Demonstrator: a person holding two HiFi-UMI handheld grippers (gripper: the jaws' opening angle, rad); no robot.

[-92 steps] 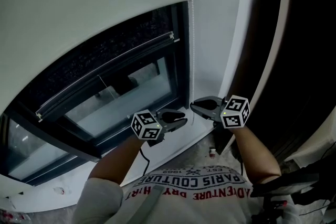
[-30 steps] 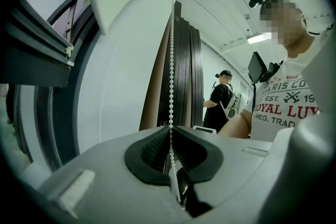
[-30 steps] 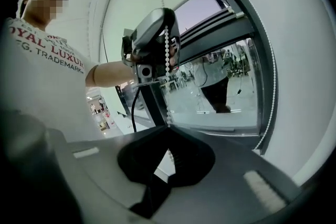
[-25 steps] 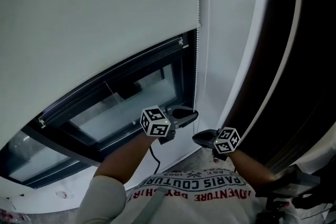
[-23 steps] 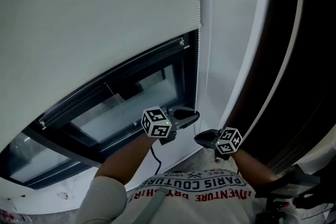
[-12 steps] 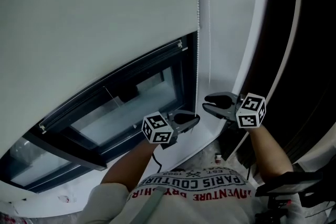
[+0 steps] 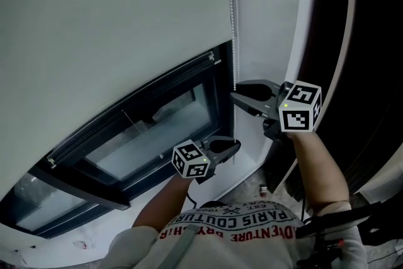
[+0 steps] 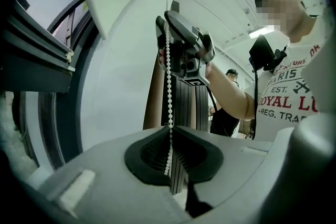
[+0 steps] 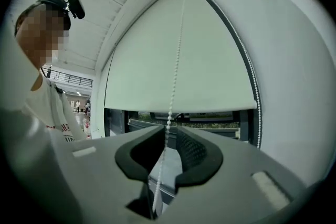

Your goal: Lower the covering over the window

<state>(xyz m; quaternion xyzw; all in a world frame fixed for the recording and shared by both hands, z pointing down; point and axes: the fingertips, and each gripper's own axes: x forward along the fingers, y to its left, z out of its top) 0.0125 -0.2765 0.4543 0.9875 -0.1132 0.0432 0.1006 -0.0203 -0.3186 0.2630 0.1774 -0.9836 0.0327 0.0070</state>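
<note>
Head view, covering: the roller blind (image 7: 113,22) hangs over most of the window (image 7: 157,129). A band of glass below its hem is uncovered.
Head view, chain: the bead chain (image 7: 232,41) runs down the blind's right edge, with its long axis vertical.
Head view, claws: the right claw (image 7: 234,96) sits high at the chain. The left claw (image 7: 236,145) sits lower on the same line.
Left gripper view, left claw (image 8: 170,131): clenched on the bead chain (image 8: 168,86), which rises straight from the pads to the right claw above.
Right gripper view, right claw (image 9: 168,136): the jaws have just been closing. The bead chain (image 9: 173,86) passes between them with a gap showing, so it is not yet gripped.
Right gripper view, coming move: the upper claw probably has to clamp first, then pull down along the chain's axis.
</note>
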